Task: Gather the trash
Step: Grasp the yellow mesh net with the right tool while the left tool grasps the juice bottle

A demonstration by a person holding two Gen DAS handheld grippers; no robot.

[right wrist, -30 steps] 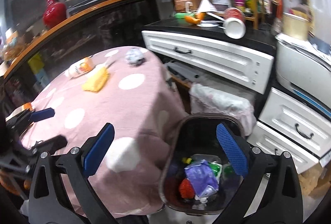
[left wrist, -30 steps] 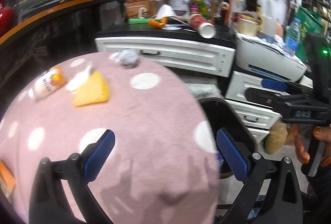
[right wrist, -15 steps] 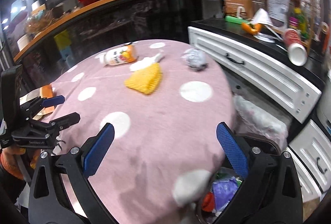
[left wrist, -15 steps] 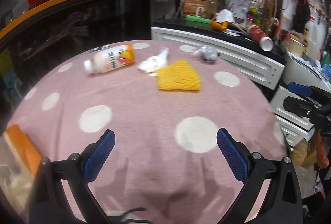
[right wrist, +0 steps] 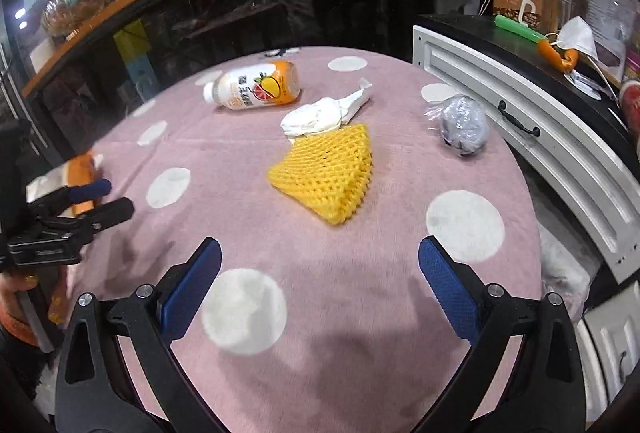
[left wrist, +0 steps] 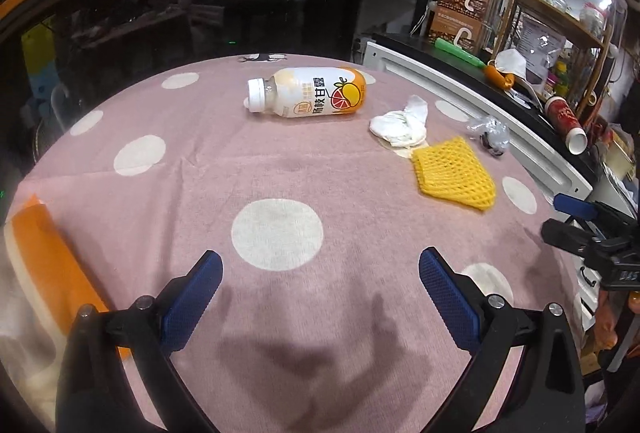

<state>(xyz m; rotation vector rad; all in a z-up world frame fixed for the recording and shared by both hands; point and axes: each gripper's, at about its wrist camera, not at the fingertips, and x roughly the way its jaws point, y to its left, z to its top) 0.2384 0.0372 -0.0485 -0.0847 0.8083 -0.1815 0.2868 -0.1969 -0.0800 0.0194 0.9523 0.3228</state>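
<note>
Right wrist view has swung from the bin to the surface (right wrist: 360, 313); net (right wrist: 326, 175) lies at 12 o'clock. Both grippers, left (left wrist: 320, 297) and right (right wrist: 319, 297), gape empty, ready for another pickup.

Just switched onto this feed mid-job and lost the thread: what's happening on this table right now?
A person holds a gripper in each hand over a pink polka-dot table, collecting trash. Both the left gripper and the right gripper are open and empty. Four pieces lie untouched on the cloth: a drink bottle on its side, a crumpled white tissue, a yellow foam net partly under the tissue, and a grey plastic wad near the table's edge by the white drawers. Nothing is gripped yet.
</note>
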